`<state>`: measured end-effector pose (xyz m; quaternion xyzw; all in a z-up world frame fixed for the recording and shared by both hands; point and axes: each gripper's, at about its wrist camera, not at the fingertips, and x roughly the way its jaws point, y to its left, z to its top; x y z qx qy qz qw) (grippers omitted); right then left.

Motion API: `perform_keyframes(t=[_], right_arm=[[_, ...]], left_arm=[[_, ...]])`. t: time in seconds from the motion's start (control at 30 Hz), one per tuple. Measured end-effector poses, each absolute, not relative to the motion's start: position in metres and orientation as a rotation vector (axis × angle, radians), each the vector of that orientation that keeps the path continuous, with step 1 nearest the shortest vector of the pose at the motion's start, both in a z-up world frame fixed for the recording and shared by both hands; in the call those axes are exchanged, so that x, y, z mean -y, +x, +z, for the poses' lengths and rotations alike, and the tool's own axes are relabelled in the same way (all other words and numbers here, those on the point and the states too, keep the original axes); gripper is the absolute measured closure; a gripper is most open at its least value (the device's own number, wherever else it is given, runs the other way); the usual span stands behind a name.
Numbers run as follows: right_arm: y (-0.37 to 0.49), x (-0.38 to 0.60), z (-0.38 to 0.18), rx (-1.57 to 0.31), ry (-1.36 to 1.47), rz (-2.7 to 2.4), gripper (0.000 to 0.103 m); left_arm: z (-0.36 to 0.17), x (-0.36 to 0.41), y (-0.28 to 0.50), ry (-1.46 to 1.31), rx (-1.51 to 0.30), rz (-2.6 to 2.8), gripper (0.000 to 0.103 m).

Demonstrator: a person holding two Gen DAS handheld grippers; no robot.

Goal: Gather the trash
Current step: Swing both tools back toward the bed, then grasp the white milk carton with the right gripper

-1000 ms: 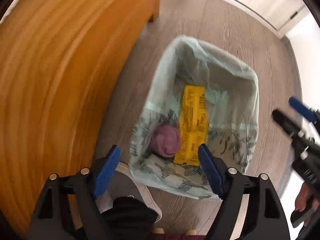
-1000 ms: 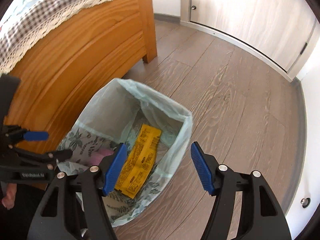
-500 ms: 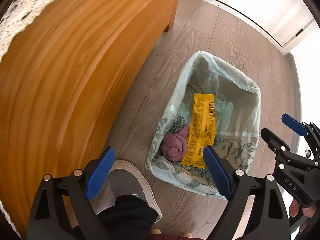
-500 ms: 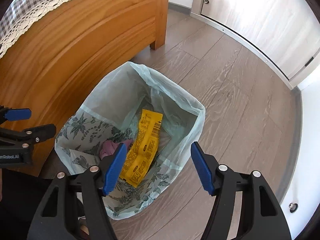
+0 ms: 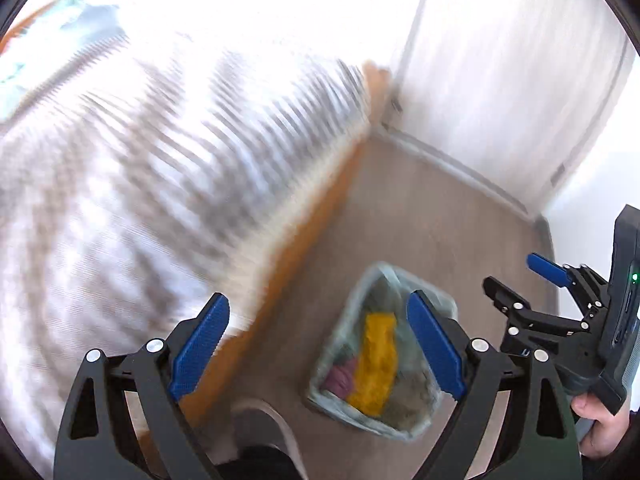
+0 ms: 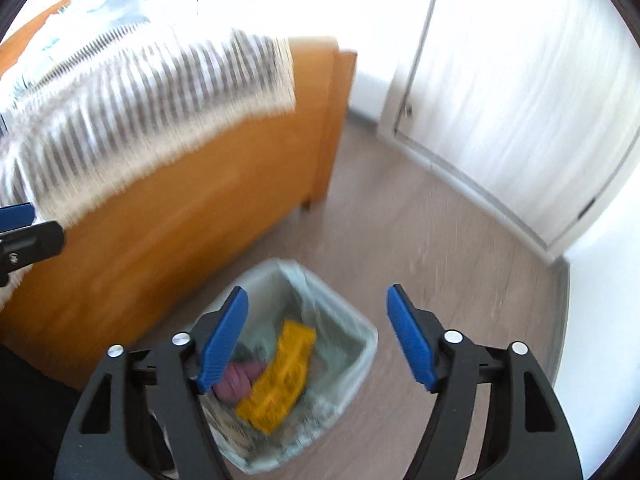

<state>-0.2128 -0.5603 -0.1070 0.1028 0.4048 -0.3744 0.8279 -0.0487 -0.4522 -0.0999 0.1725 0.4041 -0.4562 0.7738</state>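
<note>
A lined trash bin (image 5: 440,304) (image 6: 360,344) stands on the wooden floor below both grippers. Inside it lie a yellow wrapper (image 5: 376,364) (image 6: 280,376) and a crumpled purple piece (image 5: 340,376) (image 6: 240,376). My left gripper (image 5: 318,340) is open and empty, high above the floor beside the bed. My right gripper (image 6: 316,336) hangs above the bin, its jaws opening with nothing between them. It also shows at the right edge of the left wrist view (image 5: 520,280), held by a hand (image 5: 600,428). Both views are motion-blurred.
A wooden bed frame (image 6: 160,240) with a checked cover (image 6: 140,92) (image 5: 140,160) fills the left. White cupboard doors (image 6: 520,100) (image 5: 500,80) line the far wall. A shoe (image 5: 260,420) is on the floor by the bin. Bare wooden floor (image 6: 460,260) lies right of the bin.
Both grippers have risen well away from the bin, which now looks smaller and lower. The bed's top and cover have come into view. The right jaws stand wider.
</note>
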Motion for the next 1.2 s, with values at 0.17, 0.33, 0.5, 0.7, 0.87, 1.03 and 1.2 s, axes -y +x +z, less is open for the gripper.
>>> perform_keyframes(t=[0.17,0.33,0.5,0.7,0.87,1.03,1.2], right_arm=[[-0.169,0.539,-0.049,-0.73,0.146,-0.712,0.031],[-0.115,0.5,0.003,-0.598,0.095,-0.569,0.029],[-0.059,0.445,0.037,-0.511,0.033,-0.401,0.023],[0.002,0.376,0.056,-0.474,0.0,-0.232,0.023],[0.041,0.331,0.064,-0.462,-0.03,-0.129,0.023],[0.071,0.304,0.062,-0.474,-0.051,-0.065,0.023],[0.111,0.284,0.056,-0.519,-0.034,0.004,0.023]], left_arm=[[-0.028,0.396,-0.018,0.27,-0.706,-0.858,0.009],[0.027,0.321,0.02,0.13,-0.604,-0.713,0.008],[0.057,0.239,0.055,0.029,-0.542,-0.562,0.008],[0.073,0.155,0.094,-0.025,-0.538,-0.407,0.008],[0.059,0.087,0.125,-0.102,-0.564,-0.308,0.008],[0.034,0.034,0.151,-0.168,-0.606,-0.206,0.008],[0.031,0.0,0.18,-0.225,-0.599,-0.162,0.008]])
